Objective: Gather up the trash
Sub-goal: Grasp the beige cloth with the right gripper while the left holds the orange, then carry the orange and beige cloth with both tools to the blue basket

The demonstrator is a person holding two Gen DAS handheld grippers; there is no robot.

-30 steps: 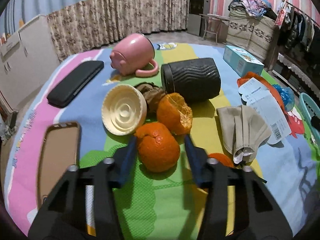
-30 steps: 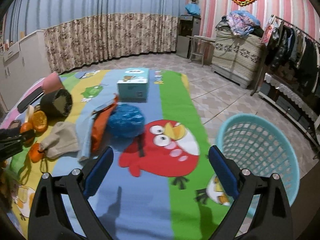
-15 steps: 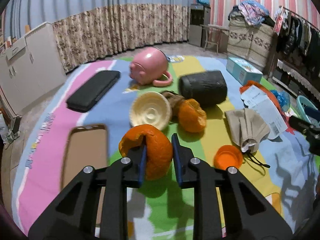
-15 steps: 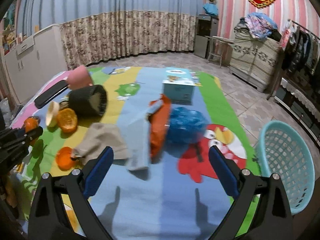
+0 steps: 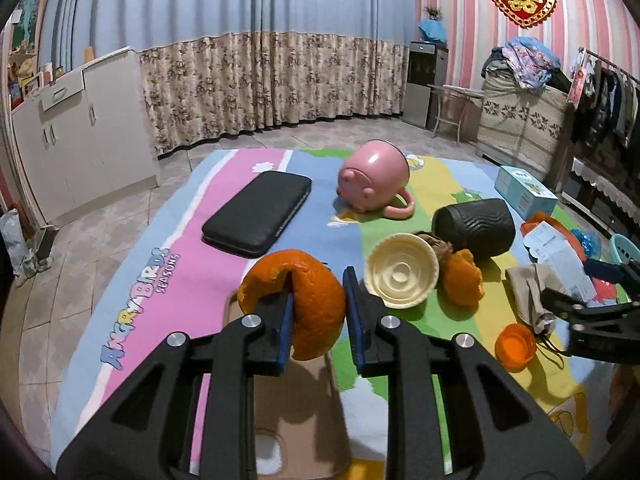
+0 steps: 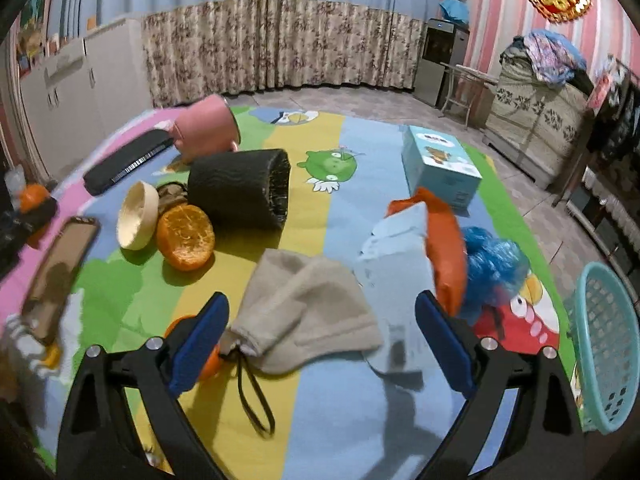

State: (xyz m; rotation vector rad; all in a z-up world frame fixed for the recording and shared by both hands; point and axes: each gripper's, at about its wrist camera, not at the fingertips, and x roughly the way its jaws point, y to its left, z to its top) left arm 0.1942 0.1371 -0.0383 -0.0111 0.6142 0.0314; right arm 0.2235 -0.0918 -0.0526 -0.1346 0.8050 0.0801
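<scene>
Above the mat point(image 5: 224, 264), left gripper point(image 5: 316, 312) clamps orange peel point(image 5: 308, 304); right gripper point(image 6: 320, 336), tilted down, closes, empty.

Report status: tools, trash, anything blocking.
Left tool shut on hollow orange peel shell, lifted off mat. Right tool empty, jaws closing, above beige drawstring pouch. Teal mesh basket far right; path looks clear.

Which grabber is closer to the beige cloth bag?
Right. The right gripper hangs open just over the beige cloth bag, jaws closing. The left gripper is across the mat, shut on an orange peel.
</scene>
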